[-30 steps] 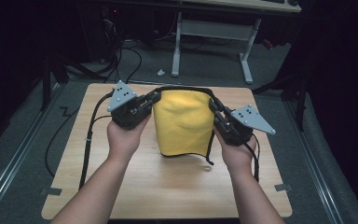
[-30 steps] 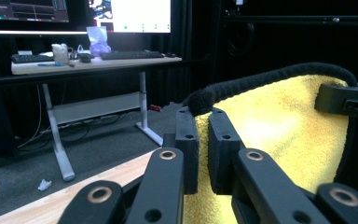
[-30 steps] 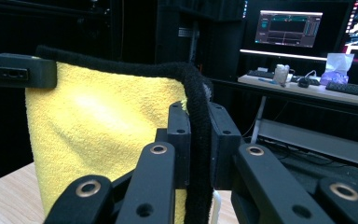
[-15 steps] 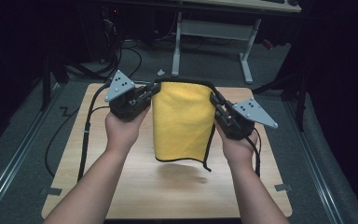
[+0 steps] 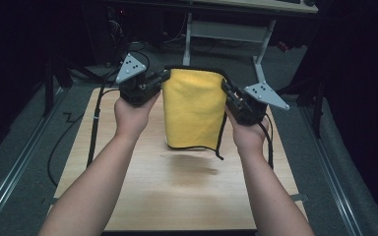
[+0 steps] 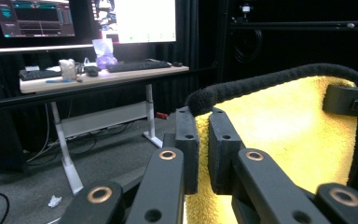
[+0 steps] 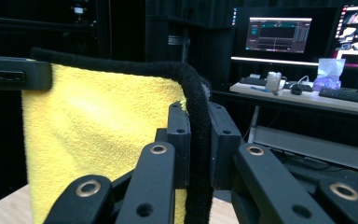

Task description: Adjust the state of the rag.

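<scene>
Yellow terry with a black hem: one cloth point(image 5: 194, 110), hanging above one wooden table point(image 5: 128, 196) between two grippers. At nine o'clock of the cloth, the left gripper point(image 5: 161, 81) is clenched on its top corner; at three o'clock, the right gripper point(image 5: 225, 87) pinches the other corner, hem between the pads. Since a second ago, both hands have risen and the cloth has lifted off the table, its lower edge now hanging free. One desk point(image 6: 98, 77) stands beyond.
</scene>
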The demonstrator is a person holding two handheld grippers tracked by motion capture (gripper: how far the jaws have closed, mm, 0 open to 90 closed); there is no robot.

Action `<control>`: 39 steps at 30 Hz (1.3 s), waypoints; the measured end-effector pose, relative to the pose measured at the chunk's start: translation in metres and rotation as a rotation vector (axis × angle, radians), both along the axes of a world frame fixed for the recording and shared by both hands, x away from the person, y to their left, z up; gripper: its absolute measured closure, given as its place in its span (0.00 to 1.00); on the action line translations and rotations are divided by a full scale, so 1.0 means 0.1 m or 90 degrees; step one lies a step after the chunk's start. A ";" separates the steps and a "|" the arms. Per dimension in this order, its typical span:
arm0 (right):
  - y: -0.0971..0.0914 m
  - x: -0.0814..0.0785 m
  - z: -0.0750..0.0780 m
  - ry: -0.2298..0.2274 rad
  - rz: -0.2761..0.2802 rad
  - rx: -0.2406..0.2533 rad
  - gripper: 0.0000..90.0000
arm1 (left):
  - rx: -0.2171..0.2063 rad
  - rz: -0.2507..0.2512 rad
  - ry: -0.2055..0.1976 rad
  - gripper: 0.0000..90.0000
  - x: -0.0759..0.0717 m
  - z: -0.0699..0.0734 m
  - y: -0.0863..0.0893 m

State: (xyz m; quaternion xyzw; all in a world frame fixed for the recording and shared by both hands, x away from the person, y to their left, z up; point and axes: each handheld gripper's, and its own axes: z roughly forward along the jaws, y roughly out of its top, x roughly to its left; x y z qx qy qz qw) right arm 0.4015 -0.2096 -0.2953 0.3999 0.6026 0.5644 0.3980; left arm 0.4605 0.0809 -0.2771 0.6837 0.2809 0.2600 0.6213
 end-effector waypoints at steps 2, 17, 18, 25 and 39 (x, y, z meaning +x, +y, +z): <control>-0.01 0.07 0.03 -0.003 -0.002 -0.004 0.91 | 0.006 0.002 -0.011 0.94 0.05 0.04 -0.02; -0.08 0.66 0.01 0.017 -0.012 -0.014 0.91 | 0.039 0.016 -0.021 0.93 0.55 0.02 -0.09; -0.09 0.70 -0.01 0.018 -0.011 -0.014 0.91 | 0.047 0.020 -0.019 0.93 0.60 -0.01 -0.11; -0.12 0.96 -0.24 0.072 -0.010 -0.038 0.91 | 0.062 0.026 0.040 0.93 0.84 -0.36 -0.16; -0.23 1.12 -0.61 0.149 0.024 -0.061 0.91 | 0.071 0.013 0.112 0.93 0.97 -0.87 -0.19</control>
